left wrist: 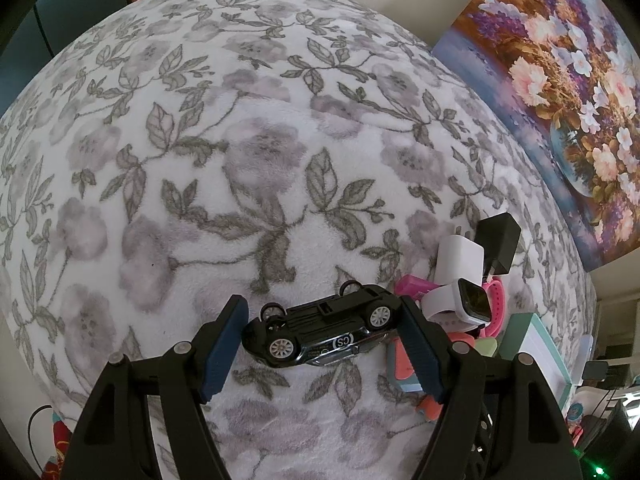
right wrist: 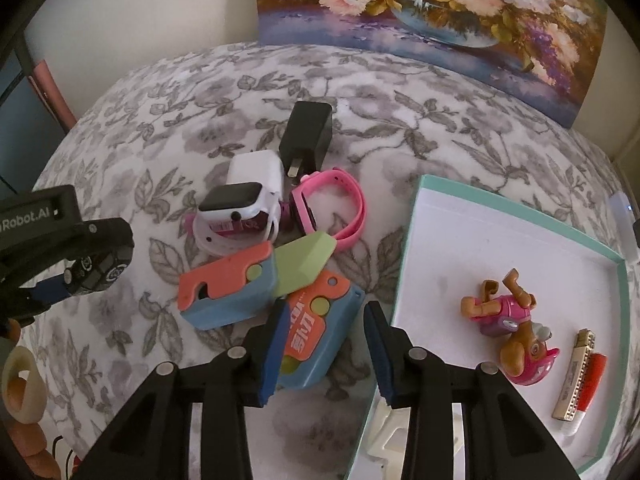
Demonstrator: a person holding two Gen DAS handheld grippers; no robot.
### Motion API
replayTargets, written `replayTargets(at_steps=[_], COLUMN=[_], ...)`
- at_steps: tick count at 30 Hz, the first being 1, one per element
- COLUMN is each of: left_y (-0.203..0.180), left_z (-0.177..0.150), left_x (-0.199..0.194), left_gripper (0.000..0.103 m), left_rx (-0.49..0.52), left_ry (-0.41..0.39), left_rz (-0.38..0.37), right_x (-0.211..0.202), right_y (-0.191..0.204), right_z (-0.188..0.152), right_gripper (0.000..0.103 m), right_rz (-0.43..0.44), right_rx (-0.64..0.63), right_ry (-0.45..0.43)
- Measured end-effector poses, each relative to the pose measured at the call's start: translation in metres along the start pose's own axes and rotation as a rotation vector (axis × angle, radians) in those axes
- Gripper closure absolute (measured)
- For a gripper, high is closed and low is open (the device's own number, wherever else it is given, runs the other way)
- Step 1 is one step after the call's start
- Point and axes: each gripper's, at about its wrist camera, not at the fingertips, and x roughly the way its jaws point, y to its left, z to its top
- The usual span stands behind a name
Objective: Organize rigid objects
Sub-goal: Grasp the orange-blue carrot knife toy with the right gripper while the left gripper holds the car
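My left gripper (left wrist: 322, 302) is shut on a black toy car (left wrist: 320, 332), which lies on its side across the blue pads, above the floral blanket (left wrist: 240, 140). The same car (right wrist: 98, 270) shows at the left edge of the right wrist view. My right gripper (right wrist: 325, 306) points down over a blue-and-orange folding toy (right wrist: 316, 328). The toy lies between its jaws. The left pad overlaps the toy's edge, and blanket shows between the toy and the right pad, so this gripper is open.
A second folding toy (right wrist: 228, 284) with a green blade, a white watch (right wrist: 236, 208), a pink watch (right wrist: 332, 204), a white charger (right wrist: 256, 168) and a black one (right wrist: 308, 132) are piled together. To the right, a teal-rimmed box (right wrist: 440, 240) holds a puppy figure (right wrist: 512, 328) and a harmonica (right wrist: 576, 376). A painting (right wrist: 440, 12) stands behind.
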Motion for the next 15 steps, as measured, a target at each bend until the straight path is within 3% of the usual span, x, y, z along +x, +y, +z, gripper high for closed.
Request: replayTargets(at_steps=[15], left_y=[0.0009], left_z=[-0.0010], left_x=[-0.0002], left_gripper=[0.027], left_rx=[-0.015], left_ry=[0.005], left_rz=[-0.017], right_x=[-0.0055], right_y=[0.0087], right_z=[-0.0068], right_gripper=[0.061], right_rz=[-0.020], right_rx=[-0.039], right_ry=[0.058])
